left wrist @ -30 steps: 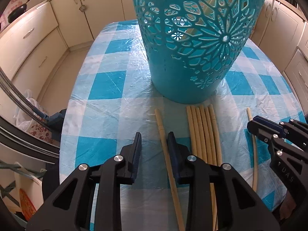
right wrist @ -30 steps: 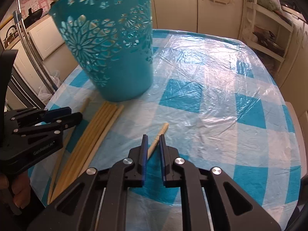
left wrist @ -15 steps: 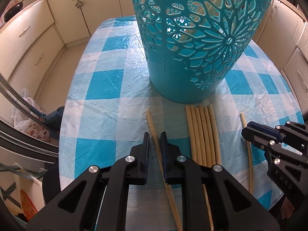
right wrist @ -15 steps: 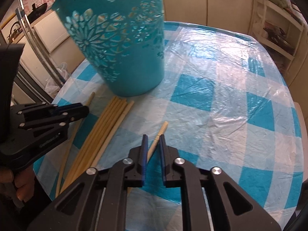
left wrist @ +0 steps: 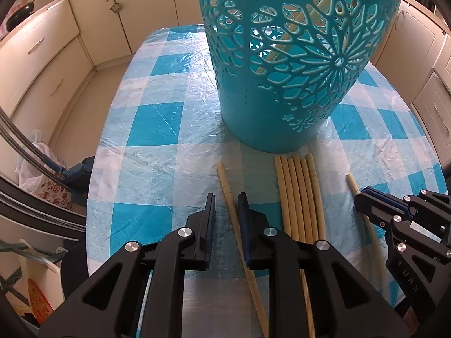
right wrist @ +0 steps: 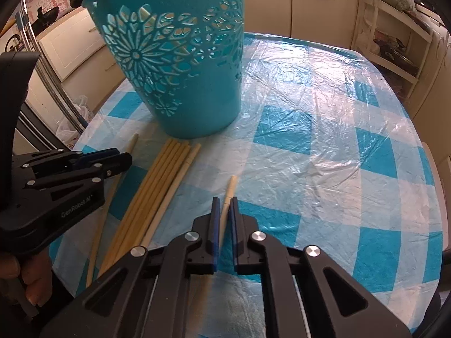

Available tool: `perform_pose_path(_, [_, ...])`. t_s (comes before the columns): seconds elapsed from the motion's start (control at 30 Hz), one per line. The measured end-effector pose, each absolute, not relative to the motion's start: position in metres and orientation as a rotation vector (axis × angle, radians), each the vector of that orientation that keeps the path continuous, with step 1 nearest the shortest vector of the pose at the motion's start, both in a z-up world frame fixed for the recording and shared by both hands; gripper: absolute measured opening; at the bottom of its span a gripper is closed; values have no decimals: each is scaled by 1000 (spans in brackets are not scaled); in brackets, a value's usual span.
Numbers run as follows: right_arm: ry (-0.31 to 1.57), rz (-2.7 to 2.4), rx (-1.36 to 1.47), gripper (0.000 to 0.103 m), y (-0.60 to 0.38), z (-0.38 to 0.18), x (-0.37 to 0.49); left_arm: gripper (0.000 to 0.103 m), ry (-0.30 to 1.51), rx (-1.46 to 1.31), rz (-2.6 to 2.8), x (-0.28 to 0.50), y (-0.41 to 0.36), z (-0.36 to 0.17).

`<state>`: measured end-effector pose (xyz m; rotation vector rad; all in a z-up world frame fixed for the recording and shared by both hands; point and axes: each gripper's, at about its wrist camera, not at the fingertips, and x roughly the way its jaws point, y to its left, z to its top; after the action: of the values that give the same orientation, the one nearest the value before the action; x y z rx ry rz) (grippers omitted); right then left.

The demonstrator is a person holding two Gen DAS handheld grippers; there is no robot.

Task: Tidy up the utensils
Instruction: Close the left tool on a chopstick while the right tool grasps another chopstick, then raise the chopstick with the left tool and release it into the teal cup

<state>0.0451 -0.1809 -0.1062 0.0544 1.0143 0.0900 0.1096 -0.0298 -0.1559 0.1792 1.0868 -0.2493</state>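
Note:
A tall teal cut-out basket (left wrist: 293, 64) stands on the checked table, with a chopstick visible inside through the holes. My left gripper (left wrist: 227, 211) is shut on a single wooden chopstick (left wrist: 225, 180) just left of a bundle of several chopsticks (left wrist: 298, 194). My right gripper (right wrist: 224, 214) is shut on a pale chopstick (right wrist: 231, 187) lying right of the bundle (right wrist: 166, 180). The basket (right wrist: 180, 64) stands beyond, left of centre. The left gripper (right wrist: 124, 160) shows at left in the right wrist view; the right gripper (left wrist: 363, 200) shows at right in the left wrist view.
The table has a blue-and-white checked cloth under clear plastic (right wrist: 324, 146). Cream kitchen cabinets (left wrist: 50, 64) surround it. A shelf rack (right wrist: 394, 36) stands at the far right. A bag and metal tubes (left wrist: 36, 163) lie past the table's left edge.
My left gripper closed from wide open onto the single chopstick, then moved slightly. Both grippers have moved closer to the basket. The right gripper stayed shut on its chopstick.

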Motion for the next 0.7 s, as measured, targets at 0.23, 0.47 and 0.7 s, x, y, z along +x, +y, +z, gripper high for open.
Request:
perform_pose_path(0.23, [1026,100,-20,7,-174,-109,45,8,1080,189,-273,110,-33,-157])
perform_pose_path(0.47, [1004,102,5,6,-178,-110,41,5,1075,160,-291,104,-29,-151])
perform_pose_path(0.7, [992,104,13,6,-180,-110,38,5,994,15,-365,92,6,-101])
